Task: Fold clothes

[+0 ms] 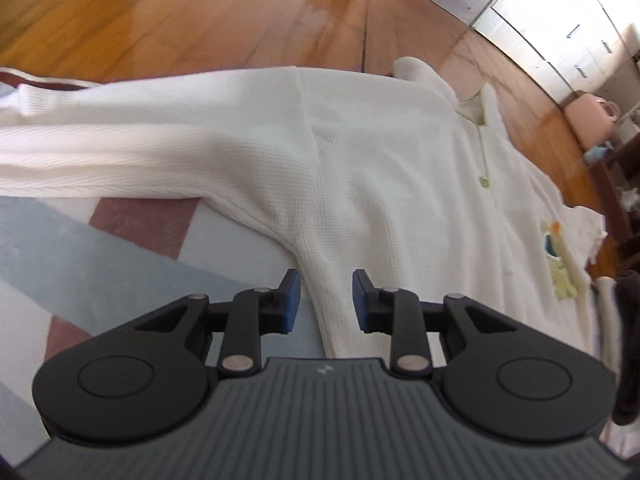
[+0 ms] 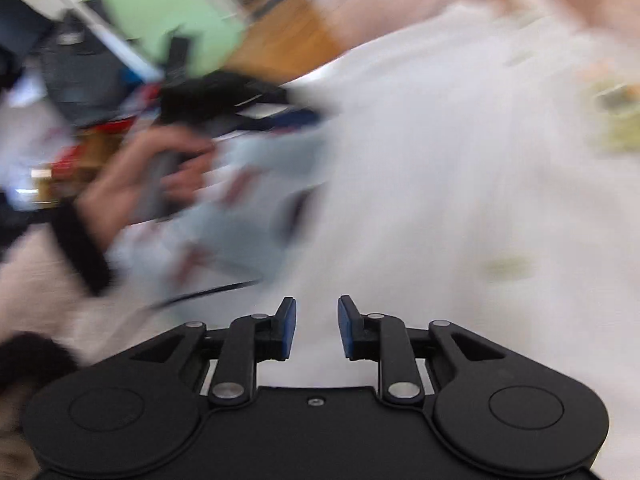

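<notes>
White waffle-knit shirt [image 1: 360,184] lies spread flat ahead of the left gripper [image 1: 326,300], partly on a patterned rug [image 1: 100,248] of pale blue, white and dull red blocks, partly on the wooden floor [image 1: 200,20] beyond. One long sleeve [image 1: 120,148] stretches away to the left of that gripper, its cuff cut off by the frame edge. The collar [image 1: 480,108] and a pale green button [image 1: 485,182] sit farther ahead and to the right, and a small coloured print [image 1: 556,256] shows near the shirt's far right side, too distorted to read. The left gripper's blue-padded fingers [image 1: 290,300] stand apart with nothing between them, hovering just over the shirt's side edge below the armpit; whether they touch the cloth cannot be told. White cabinets [image 1: 560,20] line the far right, and a pink object [image 1: 588,120] near them is too small to identify.

The right wrist view is heavily smeared. The right gripper [image 2: 317,328] has its fingers apart and empty, with white fabric [image 2: 440,180] filling the space ahead and to its right. To its left, the person's left hand [image 2: 132,184], in a dark cuff, grips a handle. The clutter behind it is unreadable.
</notes>
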A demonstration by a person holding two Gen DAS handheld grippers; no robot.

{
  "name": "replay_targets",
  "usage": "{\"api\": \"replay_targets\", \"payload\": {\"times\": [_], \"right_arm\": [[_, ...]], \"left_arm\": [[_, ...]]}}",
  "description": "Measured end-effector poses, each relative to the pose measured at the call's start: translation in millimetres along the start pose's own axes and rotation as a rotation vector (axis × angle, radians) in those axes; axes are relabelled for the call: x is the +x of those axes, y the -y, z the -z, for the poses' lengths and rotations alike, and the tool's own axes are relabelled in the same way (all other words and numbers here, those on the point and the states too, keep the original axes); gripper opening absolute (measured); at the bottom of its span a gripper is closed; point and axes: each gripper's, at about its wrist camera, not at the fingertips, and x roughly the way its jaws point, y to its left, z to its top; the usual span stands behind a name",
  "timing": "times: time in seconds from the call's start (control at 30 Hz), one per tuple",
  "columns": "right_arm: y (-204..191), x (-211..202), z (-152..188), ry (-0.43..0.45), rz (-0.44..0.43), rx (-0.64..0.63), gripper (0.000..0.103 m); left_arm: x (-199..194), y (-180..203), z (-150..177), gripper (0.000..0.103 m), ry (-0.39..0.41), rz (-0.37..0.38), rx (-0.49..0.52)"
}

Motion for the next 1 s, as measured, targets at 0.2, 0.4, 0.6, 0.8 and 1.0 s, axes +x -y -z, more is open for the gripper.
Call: {"api": "replay_targets", "payload": {"times": [0.2,0.4,0.6,0.8,1.0], "right_arm": [[34.7,-3.1,30.6,-0.026,0.173,0.075,0.038],[34.4,-4.4,44.2,0.074,0.222,0.025,0.004],[63.7,-10.6,48.6,0.040,0.470,-0.014,0.003],[69.9,4.4,63.7,0.008,0.449,0.006,0.009],[80.9,-32.8,93.0,0.016,0.459,0.023,0.025]], "left_arm": [[11.0,23.1,10.6,0.013,-0.039,-0.007,0.121],[24.3,40.6,28.1,0.000,-0.027,-0.123,0.257],[24.0,53.8,34.2,0.000,-0.005,-0.209,0.328],[-7.9,70.3,40.9,0.003,-0.010,-0.164,0.369],[-40.7,102.9,91.9,0.007,-0.174,0.122,0.420]]}}
